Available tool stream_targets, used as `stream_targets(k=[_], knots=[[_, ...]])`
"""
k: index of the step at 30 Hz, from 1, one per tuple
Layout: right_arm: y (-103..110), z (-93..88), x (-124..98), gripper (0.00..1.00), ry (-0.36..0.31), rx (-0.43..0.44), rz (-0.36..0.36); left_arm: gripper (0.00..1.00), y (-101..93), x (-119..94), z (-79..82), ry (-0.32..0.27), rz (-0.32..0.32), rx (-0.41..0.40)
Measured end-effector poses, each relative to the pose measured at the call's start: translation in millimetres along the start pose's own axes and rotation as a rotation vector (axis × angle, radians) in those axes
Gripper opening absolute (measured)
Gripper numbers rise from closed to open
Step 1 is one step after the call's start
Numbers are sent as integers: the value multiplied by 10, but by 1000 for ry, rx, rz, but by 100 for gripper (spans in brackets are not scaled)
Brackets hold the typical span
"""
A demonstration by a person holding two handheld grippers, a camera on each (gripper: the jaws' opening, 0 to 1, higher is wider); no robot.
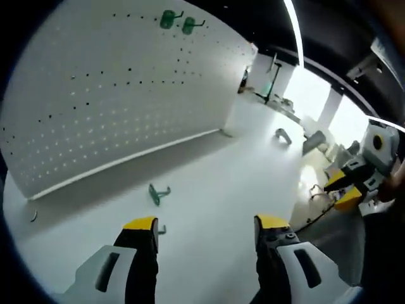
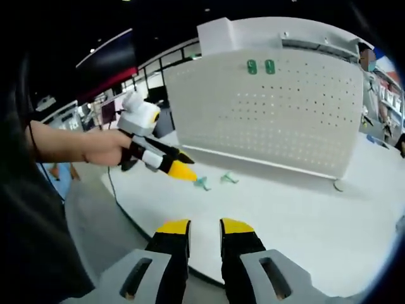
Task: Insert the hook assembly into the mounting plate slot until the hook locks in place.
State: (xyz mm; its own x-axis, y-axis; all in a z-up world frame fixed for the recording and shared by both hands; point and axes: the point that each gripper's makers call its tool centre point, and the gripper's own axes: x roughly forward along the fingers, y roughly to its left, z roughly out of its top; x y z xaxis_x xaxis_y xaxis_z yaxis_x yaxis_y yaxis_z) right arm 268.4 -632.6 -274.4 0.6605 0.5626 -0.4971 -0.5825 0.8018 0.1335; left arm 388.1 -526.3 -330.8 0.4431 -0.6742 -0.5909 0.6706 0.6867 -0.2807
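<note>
Our left gripper (image 1: 205, 231), jaws apart and empty, hovers just short of the green plastic hook (image 1: 158, 193) lying loose on the white table (image 1: 240, 183) before the white perforated pegboard (image 1: 120, 95), presumably for pickup; our right gripper (image 2: 204, 229) waits slightly parted.

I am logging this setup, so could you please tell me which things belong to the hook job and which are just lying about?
Job:
- pegboard
- two mounted green hooks
- green hook on the table
- second green hook

Lying about:
- grey hook
- small metal piece
</note>
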Motion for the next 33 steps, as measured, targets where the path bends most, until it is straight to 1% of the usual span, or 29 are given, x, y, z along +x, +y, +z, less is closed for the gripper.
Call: stream_targets(k=[2, 3, 8, 10, 13, 17, 21, 24, 29, 33], knots=[[-10, -3, 16, 17, 1, 4, -1, 59, 11, 85, 2, 6, -8, -3], [-16, -6, 30, 17, 3, 9, 0, 59, 19, 140, -17, 19, -8, -18], [-23, -9, 61, 17, 9, 22, 3, 59, 115, 331, -38, 40, 11, -36], [-42, 4, 64, 17, 7, 25, 0, 57, 157, 391, -44, 45, 12, -46], [-94, -1, 69, 17, 9, 33, -6, 52, 211, 456, -59, 45, 7, -80], [-185, -8, 70, 17, 15, 40, -20, 52, 350, 540, -93, 61, 33, -100], [-261, -37, 83, 17, 26, 47, -29, 49, 412, 613, -94, 76, 41, -96], [-302, -64, 110, 17, 41, 58, -35, 47, 455, 662, -94, 76, 44, -111], [-311, -43, 145, 17, 44, 62, -32, 46, 546, 754, -91, 86, 64, -112], [-331, -85, 183, 17, 57, 78, -29, 43, 634, 830, -105, 99, 78, -118]])
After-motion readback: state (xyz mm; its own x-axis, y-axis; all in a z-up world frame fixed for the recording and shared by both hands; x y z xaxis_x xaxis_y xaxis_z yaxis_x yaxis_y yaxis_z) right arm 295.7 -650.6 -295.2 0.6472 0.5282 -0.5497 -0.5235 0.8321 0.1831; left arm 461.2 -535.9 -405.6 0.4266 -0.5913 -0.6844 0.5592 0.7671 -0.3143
